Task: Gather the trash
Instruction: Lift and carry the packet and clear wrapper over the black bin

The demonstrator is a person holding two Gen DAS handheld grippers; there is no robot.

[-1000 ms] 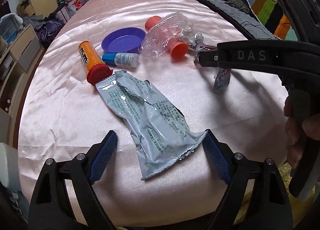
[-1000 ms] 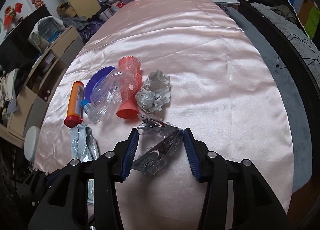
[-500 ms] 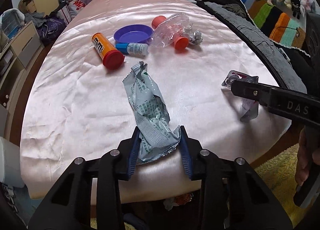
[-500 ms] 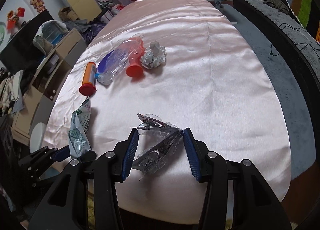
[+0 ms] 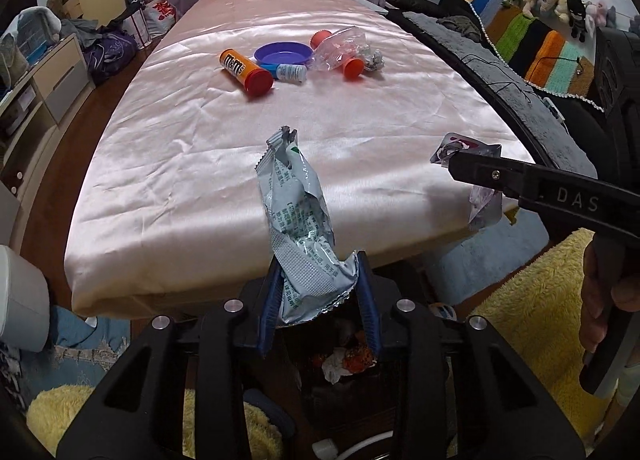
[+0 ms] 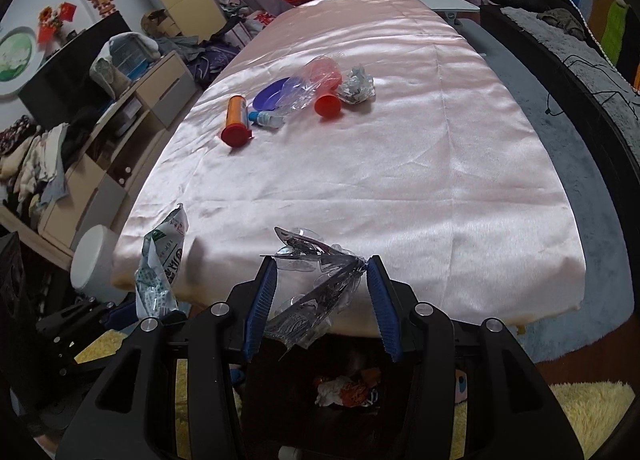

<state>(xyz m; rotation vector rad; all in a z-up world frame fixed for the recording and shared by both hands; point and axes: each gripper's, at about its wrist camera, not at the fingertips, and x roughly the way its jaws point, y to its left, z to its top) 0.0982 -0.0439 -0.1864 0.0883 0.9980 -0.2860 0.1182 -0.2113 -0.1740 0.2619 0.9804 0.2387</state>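
The left gripper [image 5: 318, 296] pinches the lower end of a crumpled silver foil wrapper with green print [image 5: 298, 228] between its blue pads; the wrapper stands up off the bench's near edge, above a dark bin holding crumpled red and white trash [image 5: 344, 360]. At 3 o'clock in the left wrist view, the right gripper [image 6: 322, 296] clamps a clear crinkled plastic wrapper [image 6: 316, 284], also held past the near edge over the same bin. The pink satin-covered bench [image 5: 224, 164] carries, toward 12 o'clock, an orange candy tube with a red cap [image 5: 245, 71], a purple plastic dish [image 5: 284, 55], a small white and blue bottle [image 5: 286, 71], a clear plastic bag over an orange cup [image 5: 342, 54], and a crumpled foil ball [image 5: 374, 60] just beside it.
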